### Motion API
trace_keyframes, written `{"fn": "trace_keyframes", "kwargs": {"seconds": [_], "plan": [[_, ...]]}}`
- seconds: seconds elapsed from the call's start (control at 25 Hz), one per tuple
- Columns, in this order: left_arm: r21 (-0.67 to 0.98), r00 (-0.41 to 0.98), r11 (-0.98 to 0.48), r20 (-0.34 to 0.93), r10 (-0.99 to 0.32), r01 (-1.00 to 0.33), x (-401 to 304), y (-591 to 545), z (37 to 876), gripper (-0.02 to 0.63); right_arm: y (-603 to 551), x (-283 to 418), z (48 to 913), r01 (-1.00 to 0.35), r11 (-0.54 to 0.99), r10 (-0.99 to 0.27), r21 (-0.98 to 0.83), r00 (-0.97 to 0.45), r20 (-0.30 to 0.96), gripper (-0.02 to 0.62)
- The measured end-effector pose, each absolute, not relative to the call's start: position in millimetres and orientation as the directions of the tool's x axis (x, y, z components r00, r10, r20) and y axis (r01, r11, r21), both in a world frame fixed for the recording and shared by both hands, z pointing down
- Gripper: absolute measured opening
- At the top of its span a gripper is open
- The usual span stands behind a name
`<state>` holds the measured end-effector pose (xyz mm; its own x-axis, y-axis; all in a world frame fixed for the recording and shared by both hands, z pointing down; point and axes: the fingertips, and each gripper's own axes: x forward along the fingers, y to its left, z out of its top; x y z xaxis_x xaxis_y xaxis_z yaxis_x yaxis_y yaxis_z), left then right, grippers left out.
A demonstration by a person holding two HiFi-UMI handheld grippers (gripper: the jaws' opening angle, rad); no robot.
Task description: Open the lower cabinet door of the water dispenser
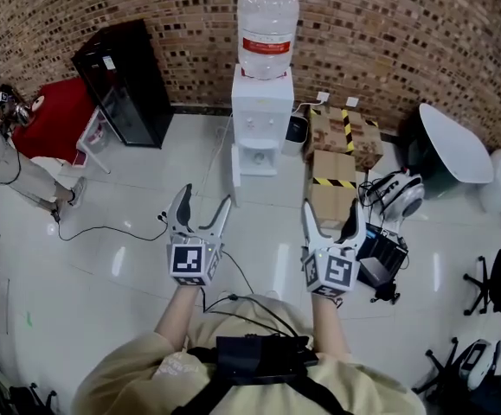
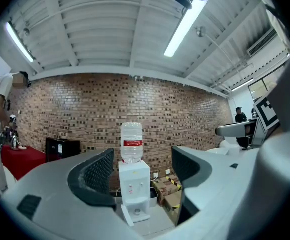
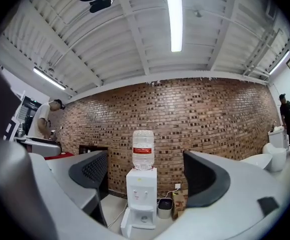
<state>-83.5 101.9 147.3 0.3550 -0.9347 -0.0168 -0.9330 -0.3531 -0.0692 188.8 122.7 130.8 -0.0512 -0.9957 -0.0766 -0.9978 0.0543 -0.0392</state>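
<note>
Both with jaws wide, left gripper [image 1: 205,197], right gripper [image 1: 330,207], open floor [image 1: 267,199] before water dispenser [image 1: 261,124]

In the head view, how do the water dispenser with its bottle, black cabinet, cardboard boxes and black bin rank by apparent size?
1. water dispenser, bottle included
2. black cabinet and cardboard boxes taken together: about alike, so not ranked
3. black bin, clearly smallest

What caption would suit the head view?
Open and empty, the left gripper and right gripper point at the water dispenser against the brick wall.
</note>
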Motion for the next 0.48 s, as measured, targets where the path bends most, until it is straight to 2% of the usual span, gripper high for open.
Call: {"fn": "trace_keyframes", "kwargs": {"seconds": [0.48], "plan": [[-0.047,0.356,-0.355,-0.006,-0.935,-0.934,-88.5,89.8,148.2,0.354,113.8,178.9,126.3,-0.999,0.05,-0.994,-0.017,-0.048,-0.095,0.497]]}}
